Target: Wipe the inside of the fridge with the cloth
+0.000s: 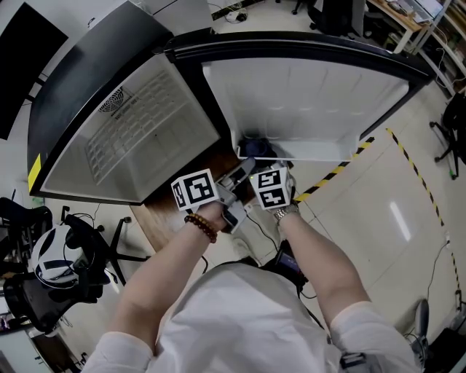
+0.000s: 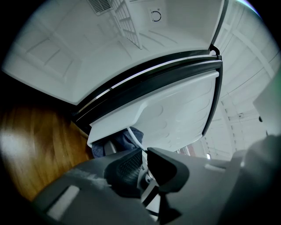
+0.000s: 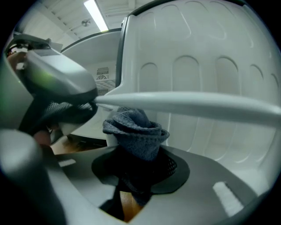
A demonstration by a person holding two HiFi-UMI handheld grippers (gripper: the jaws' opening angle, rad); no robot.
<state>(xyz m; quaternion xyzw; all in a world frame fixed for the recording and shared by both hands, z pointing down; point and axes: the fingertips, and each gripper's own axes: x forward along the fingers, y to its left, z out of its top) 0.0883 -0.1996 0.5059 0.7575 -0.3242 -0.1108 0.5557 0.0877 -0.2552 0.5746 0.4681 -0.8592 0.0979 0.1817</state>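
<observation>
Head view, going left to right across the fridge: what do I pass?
Fridge compartment → open fridge door → striped floor tape → black chair.

A lab or office workroom: striped floor tape (image 1: 335,170), wheeled office chair (image 1: 450,124), cluttered desks (image 1: 397,13)

A pale, glossy floor (image 1: 378,248) is seen, and a streak of lamp light (image 1: 399,221) is reflected on it. Black-and-yellow hazard tape (image 1: 421,182) is laid across it in two lines. A patch of brown wooden boarding (image 1: 156,218) is shown near the middle. A black office chair (image 1: 91,248) is placed at the left, with a white-and-black helmet-like object (image 1: 52,261) just beside it. A second chair (image 1: 450,127) is cut off by the right edge. Desks (image 1: 400,14) are ranged at the top right. A fluorescent tube (image 3: 95,14) is lit overhead.
</observation>
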